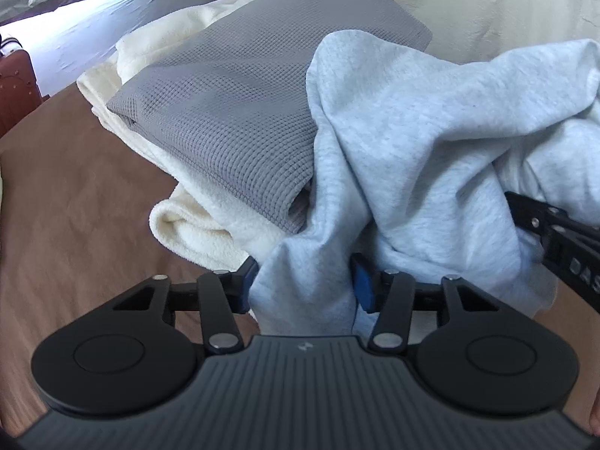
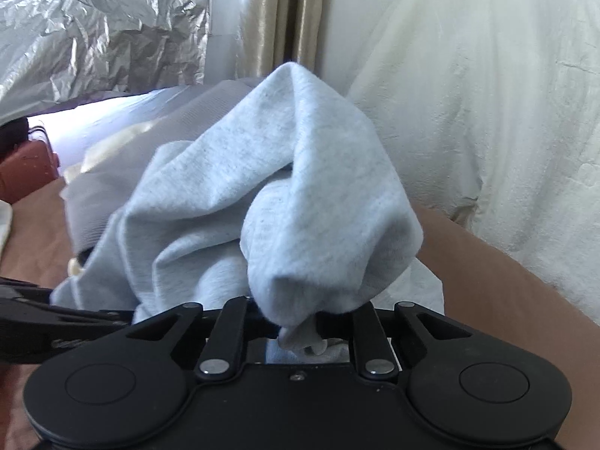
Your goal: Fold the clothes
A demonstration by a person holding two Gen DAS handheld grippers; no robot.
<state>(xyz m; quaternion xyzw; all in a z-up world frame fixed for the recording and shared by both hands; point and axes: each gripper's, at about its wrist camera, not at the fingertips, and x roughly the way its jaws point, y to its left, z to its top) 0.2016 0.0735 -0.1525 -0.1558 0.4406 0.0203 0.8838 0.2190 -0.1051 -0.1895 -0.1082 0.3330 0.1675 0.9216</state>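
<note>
A crumpled light grey sweatshirt-like garment lies heaped on the brown bed cover. My left gripper is shut on a bunched fold at its near edge, and the cloth fills the gap between the blue pads. In the right wrist view the same garment rises in a peak, and my right gripper is shut on a wad of its hem. Each gripper shows in the other's view: the right gripper at the right edge, the left gripper at the lower left.
A folded dark grey waffle cloth lies on a folded cream fleece blanket, just left of the garment and partly under it. A cream draped cover rises at the right. Silver foil and a brown case are far left.
</note>
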